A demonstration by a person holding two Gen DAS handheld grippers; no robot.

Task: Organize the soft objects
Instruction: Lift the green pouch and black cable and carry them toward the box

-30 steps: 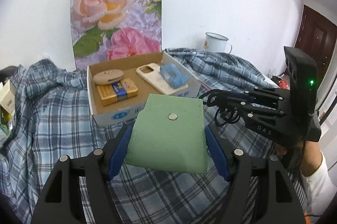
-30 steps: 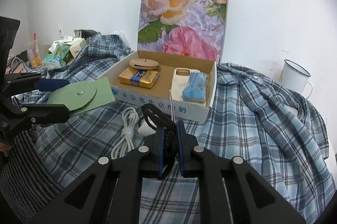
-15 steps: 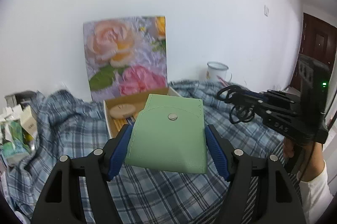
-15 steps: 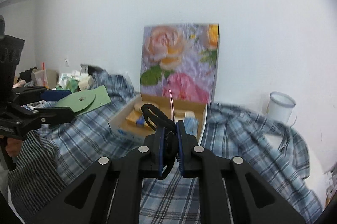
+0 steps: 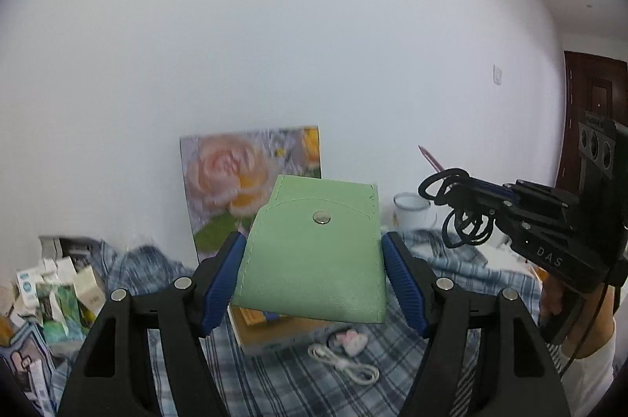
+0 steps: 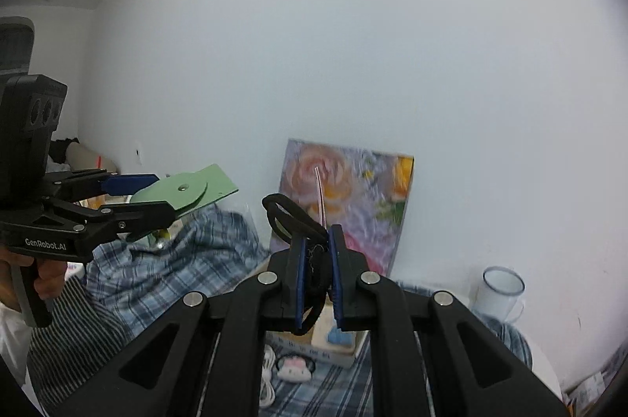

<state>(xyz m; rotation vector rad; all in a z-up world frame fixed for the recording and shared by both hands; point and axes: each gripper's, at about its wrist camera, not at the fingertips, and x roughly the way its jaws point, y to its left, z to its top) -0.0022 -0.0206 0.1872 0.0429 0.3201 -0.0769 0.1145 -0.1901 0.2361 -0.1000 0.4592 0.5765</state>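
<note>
A flat green pouch (image 5: 314,256) with a metal snap is held level, with my left gripper (image 5: 312,240) shut on its two side edges. From the right wrist view the same pouch (image 6: 196,187) sticks out of the left gripper (image 6: 165,193), high over the bed. My right gripper (image 6: 316,240) is shut on a tangle of black elastic loops (image 6: 290,213), and a thin pink stick (image 6: 320,193) rises from the pads. In the left wrist view the right gripper (image 5: 463,189) hangs at the right with the loops (image 5: 467,228) dangling.
An open cardboard box (image 5: 274,334) with a floral lid (image 5: 235,181) sits on blue plaid cloth (image 5: 471,275) below both grippers. A white cable (image 5: 345,366) and a small pink-and-white charm (image 5: 353,338) lie before it. A white mug (image 6: 502,291) stands at the right, and packets (image 5: 51,291) are piled at the left.
Both grippers have risen and tilted upward, so the box and cloth have slid to the bottom of both views. Neither grip has changed.
</note>
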